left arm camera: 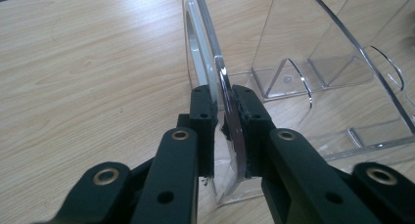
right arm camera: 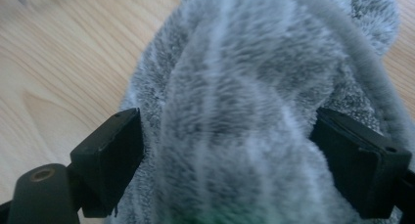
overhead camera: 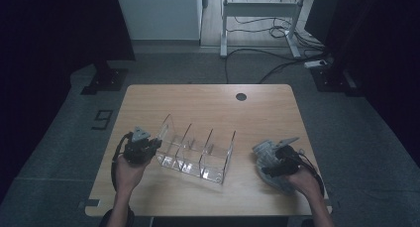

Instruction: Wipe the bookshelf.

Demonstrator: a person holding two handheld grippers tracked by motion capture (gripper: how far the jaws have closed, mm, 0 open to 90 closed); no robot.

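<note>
two hand-held grippers at work: clear organizer pinched, grey plush straddled

nearest, at the bottom of the high view, two forearms coming in over the tabletop (overhead camera: 257, 108) edge. on the left, left hand-held gripper (overhead camera: 157, 143) at the near-left end of the clear acrylic organizer (overhead camera: 198, 155). seen from the left gripper view, left hand-held gripper (left arm camera: 226, 121) almost fully closed, both pads pressing flat on the thin outer end wall (left arm camera: 234, 131) of the organizer, one pad on each face, so the wall clamped firmly between them. organizer resting on the tabletop, dividers upright, compartments without any content as far as visible.

on the right, right hand-held gripper (overhead camera: 267, 163) over a grey plush toy (overhead camera: 265, 155) lying near the right edge of the tabletop, well apart from the organizer. in the right gripper view, right hand-held gripper (right arm camera: 227, 150) spread wide, one jaw on each side of the soft grey fur (right arm camera: 244, 97); pads at the fur or just beside it, but real squeezing not clear, so best counted as open around the toy, not yet gripping.

farther off, bare wood with a round cable hole (overhead camera: 241, 96), then dark floor, cables and a white frame.

judged progress: early stage. done: organizer steadied by the left side, right side placed around the toy. left, probably: closing on the toy, lifting, carrying across, lowering into one compartment. soft fur likely to compress and slip, so deep grip advisable.
</note>
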